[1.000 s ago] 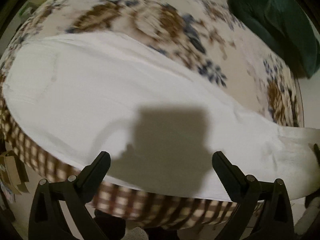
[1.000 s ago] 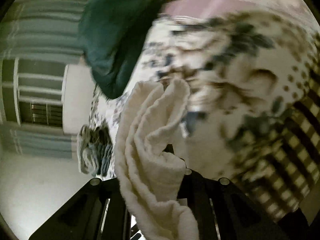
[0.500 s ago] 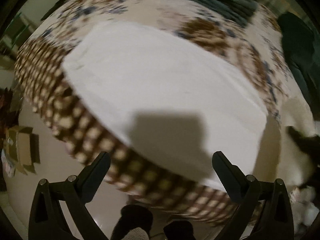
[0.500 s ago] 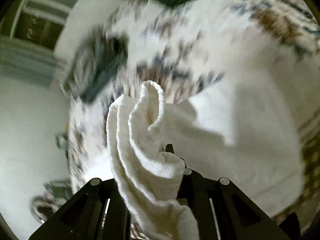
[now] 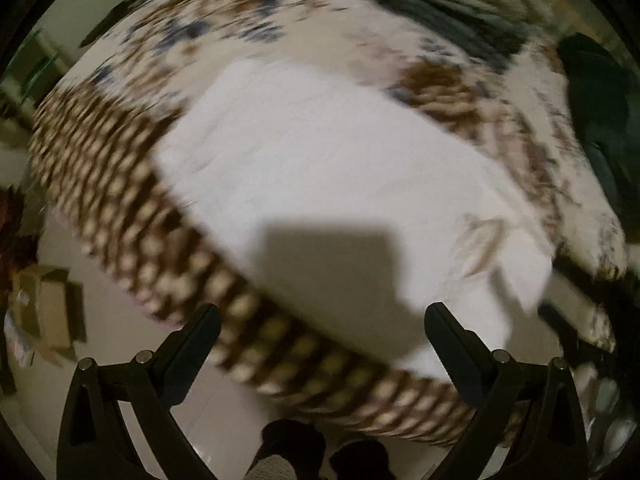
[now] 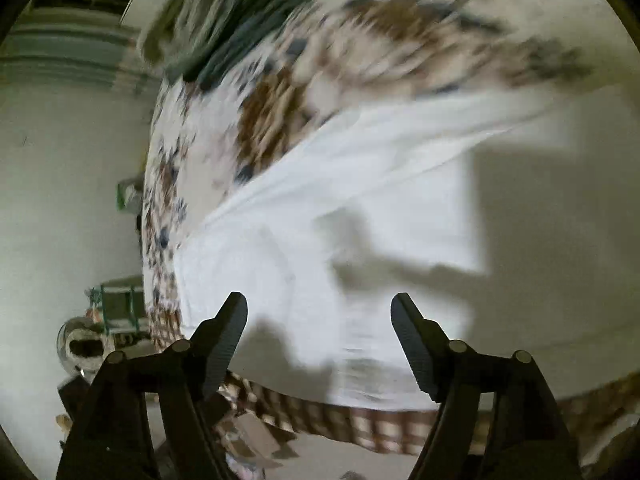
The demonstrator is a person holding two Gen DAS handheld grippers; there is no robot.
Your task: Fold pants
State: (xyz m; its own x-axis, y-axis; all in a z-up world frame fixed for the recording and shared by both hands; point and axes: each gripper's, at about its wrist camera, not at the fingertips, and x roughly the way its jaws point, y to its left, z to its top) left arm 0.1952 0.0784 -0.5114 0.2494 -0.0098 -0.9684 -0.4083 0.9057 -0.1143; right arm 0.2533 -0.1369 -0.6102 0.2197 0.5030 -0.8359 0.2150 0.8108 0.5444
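Left hand-held gripper (image 5: 320, 320) spread wide, empty, above white pants (image 5: 320, 168). Right hand-held gripper (image 6: 319, 312) likewise gaping, gripping nothing, over same pants (image 6: 360, 208). Pants flat on floral bed (image 5: 280, 28), near its checkered edge. Blurry throughout.

Clearance: open over the bed centre, clutter along the frame edges.
White pants (image 5: 332, 184) lie flat mid-frame on the bed (image 5: 120, 184); nothing stands on them. Dark green cloth (image 5: 600, 120) blocks right edge, clothes pile (image 5: 452, 28) upper right, cardboard box (image 5: 48, 312) lower left.
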